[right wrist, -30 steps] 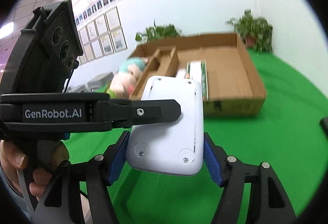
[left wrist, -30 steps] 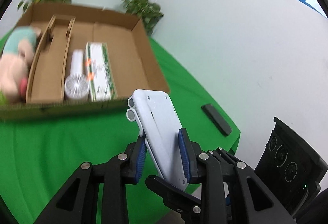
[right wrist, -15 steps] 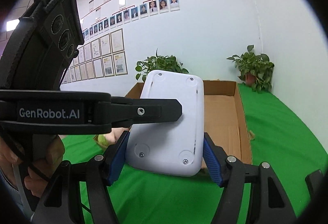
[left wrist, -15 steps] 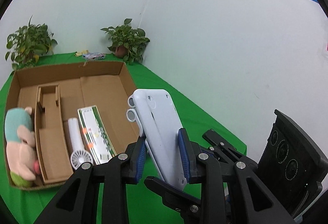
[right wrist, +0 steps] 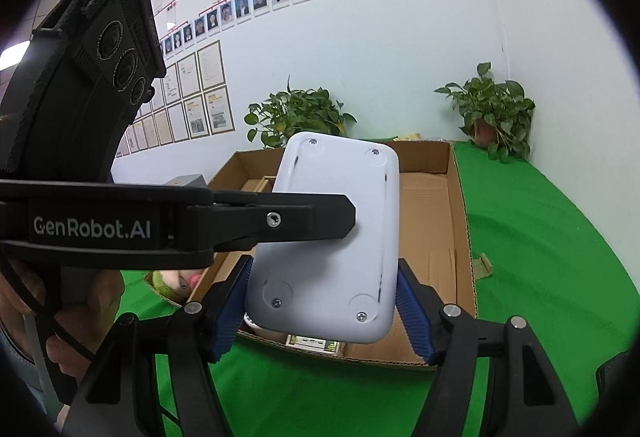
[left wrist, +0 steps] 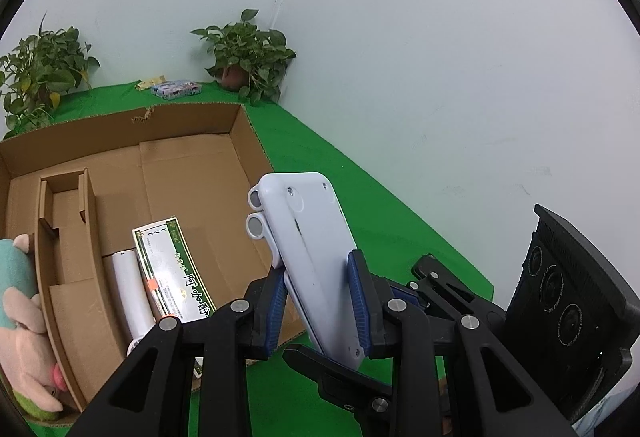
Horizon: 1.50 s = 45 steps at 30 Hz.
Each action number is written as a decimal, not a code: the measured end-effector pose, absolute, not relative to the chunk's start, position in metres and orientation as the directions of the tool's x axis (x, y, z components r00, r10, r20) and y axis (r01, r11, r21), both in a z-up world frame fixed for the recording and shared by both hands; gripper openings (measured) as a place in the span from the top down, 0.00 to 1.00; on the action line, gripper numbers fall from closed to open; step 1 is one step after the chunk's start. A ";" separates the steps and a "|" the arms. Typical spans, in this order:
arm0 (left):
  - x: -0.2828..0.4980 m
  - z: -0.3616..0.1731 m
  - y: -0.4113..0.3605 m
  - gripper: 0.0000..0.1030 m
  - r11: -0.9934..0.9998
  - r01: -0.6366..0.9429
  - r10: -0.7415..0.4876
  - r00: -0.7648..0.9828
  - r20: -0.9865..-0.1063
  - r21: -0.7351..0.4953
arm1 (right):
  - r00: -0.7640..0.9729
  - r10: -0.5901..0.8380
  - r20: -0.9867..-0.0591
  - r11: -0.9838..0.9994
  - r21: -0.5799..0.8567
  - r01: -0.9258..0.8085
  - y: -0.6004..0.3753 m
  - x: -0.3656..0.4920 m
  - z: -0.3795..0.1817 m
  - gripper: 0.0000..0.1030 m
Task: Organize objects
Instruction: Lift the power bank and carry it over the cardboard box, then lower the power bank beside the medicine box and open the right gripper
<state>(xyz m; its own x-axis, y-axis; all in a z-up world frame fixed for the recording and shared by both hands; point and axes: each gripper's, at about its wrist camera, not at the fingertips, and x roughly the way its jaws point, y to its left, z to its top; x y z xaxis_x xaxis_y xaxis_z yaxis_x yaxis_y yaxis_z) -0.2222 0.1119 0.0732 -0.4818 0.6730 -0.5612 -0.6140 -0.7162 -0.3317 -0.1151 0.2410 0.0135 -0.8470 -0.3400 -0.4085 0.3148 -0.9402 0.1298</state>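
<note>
My left gripper is shut on a flat white plastic device and holds it on edge above the near right corner of an open cardboard box. My right gripper also clasps the same white device across its width; its blue pads touch both sides. The left gripper's finger crosses the device's back in the right wrist view. The box holds a green-and-white carton, a white handheld fan and a plush toy.
A cardboard divider splits the box's left part. The table wears a green cloth. Two potted plants stand at the back by the white wall, with a small packet between them.
Both grippers carried the white device forward towards the box; the box now lies closer and under the device. The grip on the device has not changed.
</note>
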 end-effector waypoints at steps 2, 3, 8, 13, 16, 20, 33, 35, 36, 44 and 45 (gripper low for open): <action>-0.238 0.062 0.117 0.74 -0.721 -0.606 0.665 -0.467 -0.583 -0.336 | -0.835 -0.344 -0.430 -0.939 0.145 0.312 0.246 -0.125 0.008 0.35; -0.243 0.055 0.116 0.74 -0.721 -0.605 0.664 -0.461 -0.589 -0.339 | -0.823 -0.348 -0.448 -0.938 0.159 0.310 0.249 -0.134 0.004 0.35; -0.285 0.018 0.123 0.74 -0.731 -0.562 0.654 -0.416 -0.632 -0.387 | -0.776 -0.360 -0.517 -0.933 0.202 0.299 0.255 -0.156 -0.018 0.35; -0.319 -0.022 0.135 0.74 -0.749 -0.529 0.629 -0.377 -0.679 -0.399 | -0.695 -0.418 -0.585 -0.908 0.298 0.295 0.269 -0.187 -0.042 0.34; -0.332 -0.037 0.141 0.74 -0.753 -0.517 0.622 -0.359 -0.696 -0.407 | -0.665 -0.426 -0.614 -0.904 0.317 0.286 0.277 -0.204 -0.055 0.34; -0.349 -0.061 0.148 0.74 -0.770 -0.487 0.599 -0.327 -0.731 -0.413 | -0.631 -0.433 -0.644 -0.900 0.344 0.267 0.279 -0.211 -0.069 0.34; -0.361 -0.081 0.126 0.74 -0.829 -0.413 0.526 -0.345 -0.778 -0.378 | -0.544 -0.369 -0.753 -0.928 0.335 0.166 0.263 -0.234 -0.104 0.36; -0.356 -0.072 0.115 0.74 -0.829 -0.414 0.530 -0.371 -0.763 -0.375 | -0.539 -0.345 -0.769 -0.937 0.313 0.154 0.260 -0.237 -0.106 0.36; -0.352 -0.067 0.110 0.74 -0.829 -0.417 0.532 -0.387 -0.753 -0.372 | -0.537 -0.341 -0.771 -0.939 0.308 0.153 0.259 -0.238 -0.105 0.36; -0.311 -0.049 0.064 0.68 -0.869 -0.407 0.476 -0.533 -0.699 -0.282 | -0.528 -0.300 -0.795 -0.953 0.230 0.197 0.246 -0.240 -0.107 0.33; -0.306 -0.048 0.061 0.65 -0.875 -0.404 0.466 -0.551 -0.692 -0.267 | -0.529 -0.303 -0.792 -0.952 0.233 0.196 0.247 -0.239 -0.108 0.32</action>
<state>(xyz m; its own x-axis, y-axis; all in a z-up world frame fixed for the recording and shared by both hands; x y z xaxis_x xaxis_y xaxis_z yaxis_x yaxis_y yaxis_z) -0.3061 0.0611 -0.0477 -0.5513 0.4660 -0.6920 -0.4040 -0.8748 -0.2673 -0.2393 0.2469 -0.1078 -0.5291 -0.3034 -0.7925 0.1965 -0.9523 0.2334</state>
